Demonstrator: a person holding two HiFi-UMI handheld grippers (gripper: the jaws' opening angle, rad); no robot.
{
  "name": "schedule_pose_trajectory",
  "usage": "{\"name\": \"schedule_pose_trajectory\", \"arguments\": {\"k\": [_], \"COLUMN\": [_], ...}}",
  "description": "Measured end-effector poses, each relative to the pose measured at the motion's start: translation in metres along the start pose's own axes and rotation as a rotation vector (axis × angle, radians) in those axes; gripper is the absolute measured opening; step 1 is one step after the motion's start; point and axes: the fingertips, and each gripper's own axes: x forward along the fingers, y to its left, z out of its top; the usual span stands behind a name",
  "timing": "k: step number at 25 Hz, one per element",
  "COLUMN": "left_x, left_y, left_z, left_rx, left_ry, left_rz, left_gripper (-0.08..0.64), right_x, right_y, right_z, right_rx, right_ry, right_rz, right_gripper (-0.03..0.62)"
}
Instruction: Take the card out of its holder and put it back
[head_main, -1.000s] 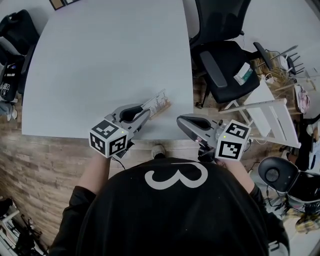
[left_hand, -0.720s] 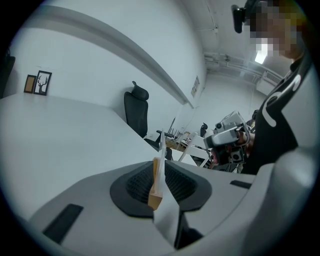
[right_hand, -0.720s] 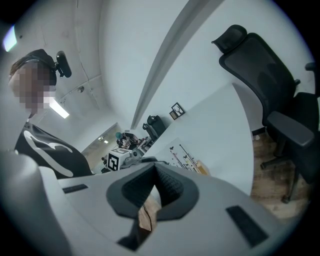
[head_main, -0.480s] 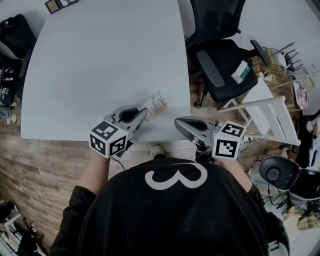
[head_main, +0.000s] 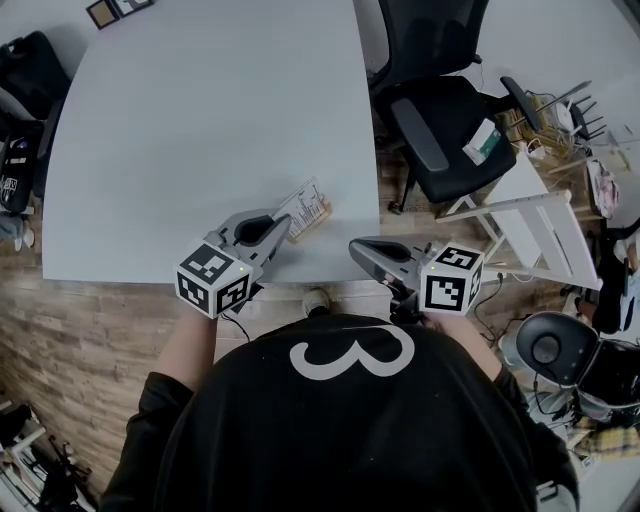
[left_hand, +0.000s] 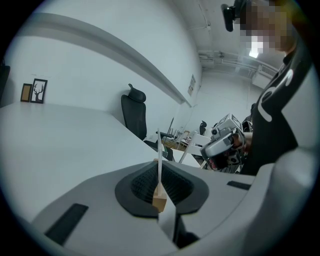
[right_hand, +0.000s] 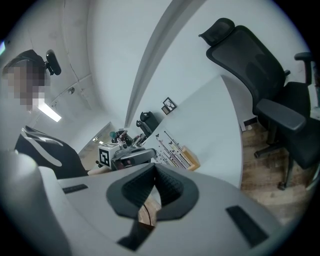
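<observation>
**Head view: left tongs clamped on the card by the table's near edge**

The only writing that reads is a large white "3" (head_main: 352, 355) on the person's black shirt. The card (head_main: 303, 205) carries rows of fine dark print with small butterfly-like marks, too small to read.

The card sits in a pale wooden block holder (head_main: 320, 214), over the white table (head_main: 200, 120) close to its near edge and towards the near right corner. The left tongs (head_main: 286, 224) are closed on the card. In the left gripper view it stands edge-on, a thin white sheet pinched between the ribbed black pads (left_hand: 145, 182), with the wood at its lower end.

The right tongs (head_main: 356, 246) are off the table's near right corner, beside the card and apart from it. Their jaws are together at the tips with nothing between them.
</observation>
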Motion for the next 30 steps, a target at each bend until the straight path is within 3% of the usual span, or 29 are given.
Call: {"name": "schedule_pose_trajectory", "arguments": {"k": [16,26,30], "left_x": [-0.008,-0.047,-0.070], "left_y": [-0.007,-0.014,-0.026], "left_z": [0.014,0.051,0.062], "left_rx": [0.038,0.045,0.004], "left_ry": [-0.042,-0.154,-0.218], "left_rz": [0.053,0.174,0.218], "left_gripper": [0.025,0.025,0.025], "right_x": [-0.021,-0.045,-0.060], "right_y": [-0.002,0.013,0.022], "right_z": [0.001,-0.004,-0.006], "right_rx": [-0.004,-0.029,-0.045], "right_ry": [-0.002,0.004,-0.003], "right_rz": [0.001,0.042,0.058], "right_gripper": [0.009,0.008,0.009]}}
